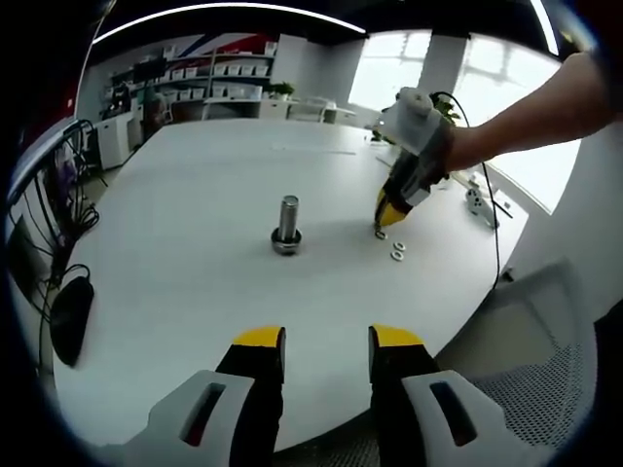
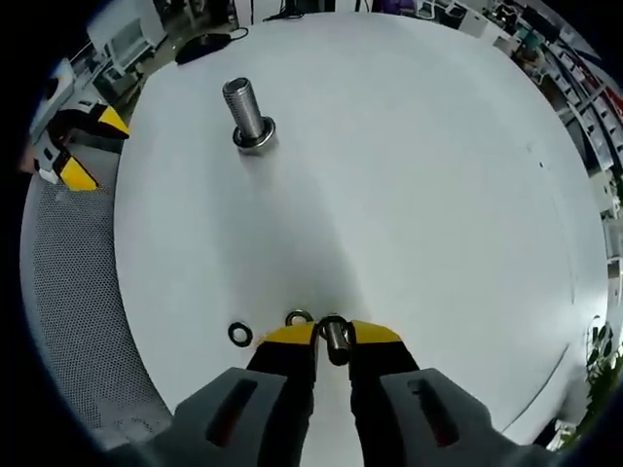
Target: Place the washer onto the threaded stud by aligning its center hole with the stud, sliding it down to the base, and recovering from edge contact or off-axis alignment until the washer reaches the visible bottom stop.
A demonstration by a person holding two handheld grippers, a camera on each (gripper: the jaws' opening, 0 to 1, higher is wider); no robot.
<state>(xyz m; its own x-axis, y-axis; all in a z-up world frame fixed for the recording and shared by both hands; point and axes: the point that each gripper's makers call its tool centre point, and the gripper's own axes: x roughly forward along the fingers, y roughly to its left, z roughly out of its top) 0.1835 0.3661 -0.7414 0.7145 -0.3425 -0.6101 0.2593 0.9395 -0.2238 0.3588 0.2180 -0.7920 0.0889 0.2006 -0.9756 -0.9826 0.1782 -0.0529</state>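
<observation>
Left gripper view: left gripper (image 1: 327, 342) low over the white table (image 1: 175, 282), jaws apart with nothing between them. Threaded stud (image 1: 288, 225) upright ahead at mid-table, a washer already at its base. Right gripper (image 1: 390, 213) tipped down to the table at the right, beside loose washers (image 1: 397, 252).

Right gripper view: right gripper (image 2: 332, 337) with jaws drawn in on a washer (image 2: 336, 338) standing on edge between the tips. Two more washers (image 2: 239, 334) flat on the table just left. Stud (image 2: 249, 116) well apart, upper left. Left gripper (image 2: 83, 146) at the left edge.
</observation>
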